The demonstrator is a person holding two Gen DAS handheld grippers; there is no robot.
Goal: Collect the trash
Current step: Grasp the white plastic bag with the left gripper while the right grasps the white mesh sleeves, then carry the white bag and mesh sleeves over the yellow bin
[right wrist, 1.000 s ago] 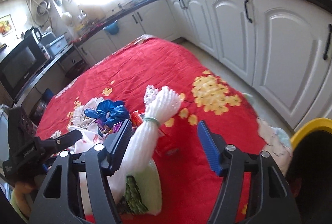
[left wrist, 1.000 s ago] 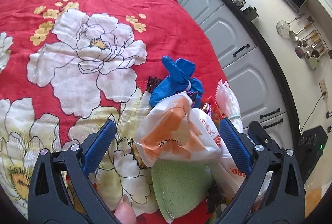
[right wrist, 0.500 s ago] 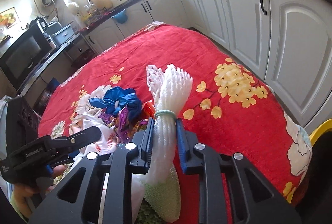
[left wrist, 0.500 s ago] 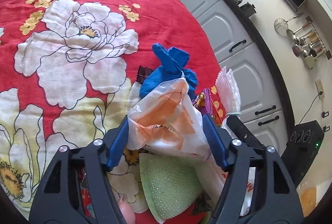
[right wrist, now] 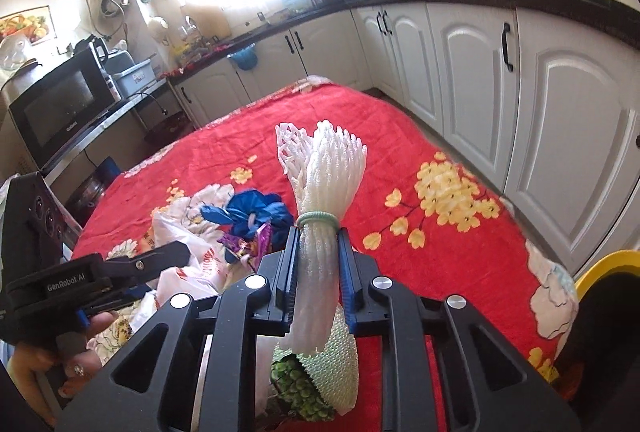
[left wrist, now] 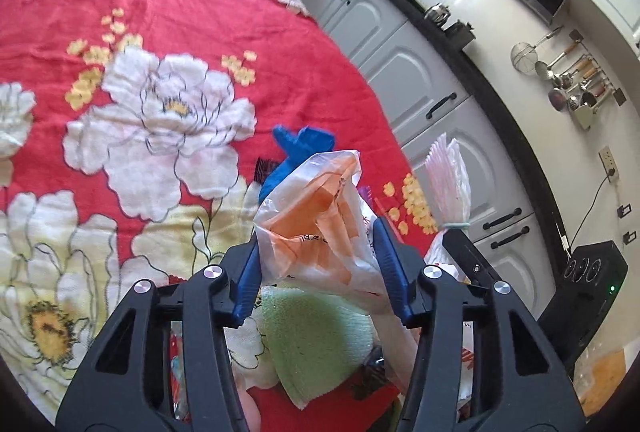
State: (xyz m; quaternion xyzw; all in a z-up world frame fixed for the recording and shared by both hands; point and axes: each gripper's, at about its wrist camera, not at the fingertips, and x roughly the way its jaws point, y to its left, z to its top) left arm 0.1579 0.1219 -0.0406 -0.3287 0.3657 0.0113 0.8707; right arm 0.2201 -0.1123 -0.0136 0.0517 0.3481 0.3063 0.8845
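Observation:
A heap of trash lies on the red flowered tablecloth [left wrist: 160, 12]. My left gripper [left wrist: 318, 252] has its jaws closing on a white and orange plastic bag [left wrist: 316, 216], and both blue pads press its sides. Behind the bag sits a crumpled blue bag [left wrist: 300, 148], and below it a green foam net [left wrist: 316, 336]. My right gripper [right wrist: 318, 256] is shut on a white foam net bundle [right wrist: 332, 168], just under its green rubber band. In the right wrist view, the left gripper [right wrist: 132, 264] shows beside the blue bag [right wrist: 248, 212] and a purple wrapper [right wrist: 256, 244].
White cabinets [right wrist: 560, 112] under a black counter run along the table's right side. A yellow bin rim [right wrist: 612, 264] shows at the lower right. A microwave [right wrist: 60, 108] stands on the left counter. A person's hand [right wrist: 80, 352] holds the left gripper.
Both grippers went from wide open to closed, the left on the plastic bag and the right on the foam net bundle. Both items have risen a little off the heap.

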